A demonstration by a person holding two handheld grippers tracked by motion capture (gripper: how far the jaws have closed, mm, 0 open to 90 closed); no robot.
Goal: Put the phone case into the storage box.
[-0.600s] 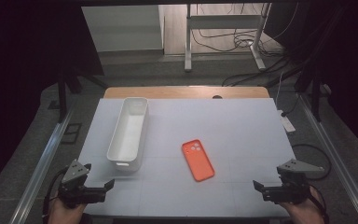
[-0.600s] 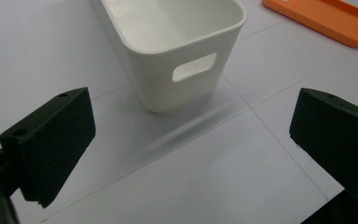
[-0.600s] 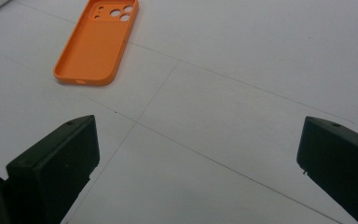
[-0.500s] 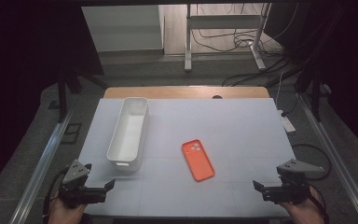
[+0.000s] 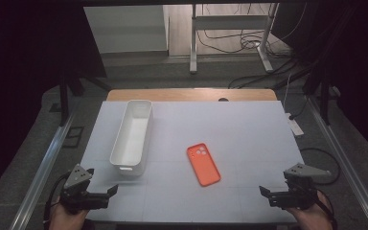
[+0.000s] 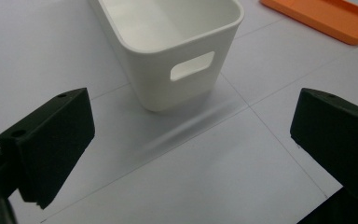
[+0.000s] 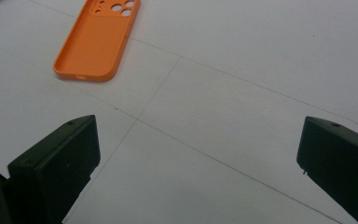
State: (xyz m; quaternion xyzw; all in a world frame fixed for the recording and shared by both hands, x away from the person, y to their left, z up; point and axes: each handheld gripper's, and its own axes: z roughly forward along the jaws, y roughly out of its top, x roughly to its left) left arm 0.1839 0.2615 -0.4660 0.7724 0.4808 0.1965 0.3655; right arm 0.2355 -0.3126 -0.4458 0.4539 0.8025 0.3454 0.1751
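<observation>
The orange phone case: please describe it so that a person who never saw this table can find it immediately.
Start at the pale sheet covering the table. To the right of the long white bin, near the sheet's middle, the orange phone case lies flat, hollow side up, camera holes at its far end. It is the one brightly coloured thing there, thin and flat while the bin is tall.

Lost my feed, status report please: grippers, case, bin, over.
Left gripper and right gripper open, empty, at near table edge. Orange phone case flat mid-table, beside white bin, apart. Nothing in the way.
</observation>
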